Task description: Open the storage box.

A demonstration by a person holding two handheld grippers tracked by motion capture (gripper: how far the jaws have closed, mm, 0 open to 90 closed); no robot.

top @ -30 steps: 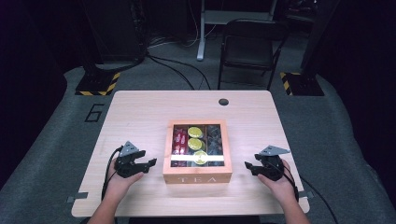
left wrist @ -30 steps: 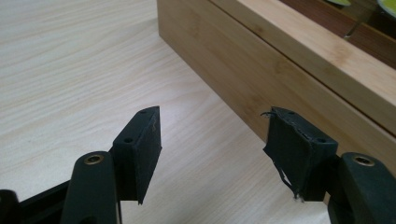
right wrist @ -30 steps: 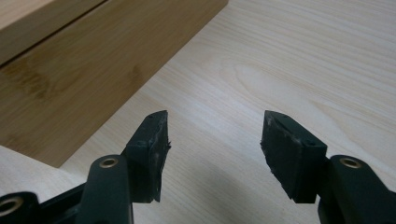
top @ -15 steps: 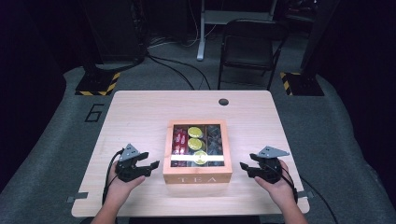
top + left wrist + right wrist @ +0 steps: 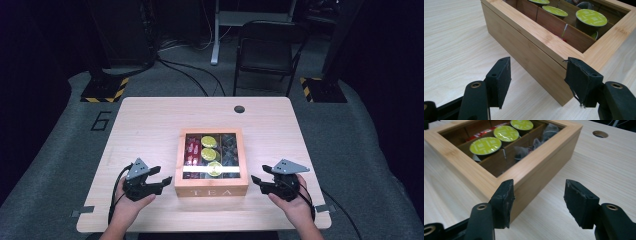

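A wooden tea box marked TEA stands at the middle of the table with its windowed lid down. Inside lie green-topped capsules, red packets and dark tea bags. My left gripper is open just left of the box's near left corner, with that corner ahead between its jaws and not touched. My right gripper is open off the near right corner, and that corner of the box stands just beyond its left jaw. The capsules show through the lid.
A round cable hole sits in the light wooden table at the far right. A black chair stands behind the table. The table's near edge runs just below both hands.
My right gripper has edged left toward the box and lifted slightly. My left gripper has shifted a little toward the near edge and the box. The box has not moved.
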